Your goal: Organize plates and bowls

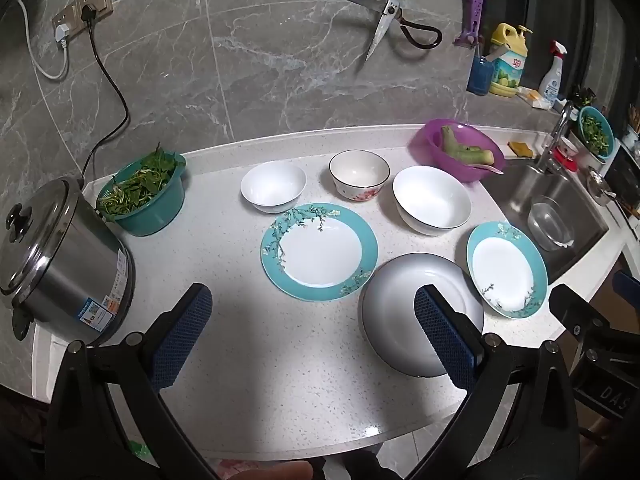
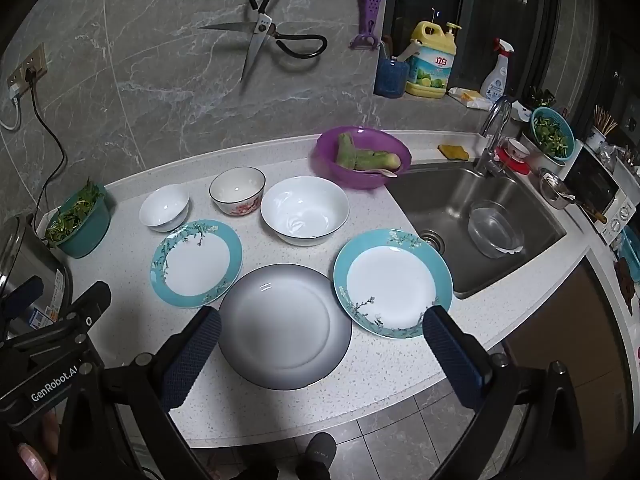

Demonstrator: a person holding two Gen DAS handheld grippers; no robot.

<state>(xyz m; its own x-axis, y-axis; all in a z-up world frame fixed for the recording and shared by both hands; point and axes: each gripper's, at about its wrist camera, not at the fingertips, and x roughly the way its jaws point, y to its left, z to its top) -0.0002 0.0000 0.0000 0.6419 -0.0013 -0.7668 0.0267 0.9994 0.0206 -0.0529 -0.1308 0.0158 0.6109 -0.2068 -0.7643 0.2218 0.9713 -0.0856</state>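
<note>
Left gripper (image 1: 314,334), right gripper (image 2: 322,340): jaws spread wide, nothing between them, hovering over the counter's (image 1: 248,344) near edge. "GenRobot.AI" legible on the left unit in the right view.

Grey plate (image 2: 285,325), nearest: glazed, stiff, likely slippery and breakable; best pinched at the rim.

Two teal-rimmed plates (image 2: 196,263) (image 2: 393,282), either side, lying flat, apart; same handling.

Three bowls behind: small white bowl (image 2: 164,207), flowered bowl (image 2: 237,190), large white bowl (image 2: 305,210); heavier, upright; grip over the wall.

Detergent bottle (image 2: 430,65), far ledge: label in Chinese characters.
</note>
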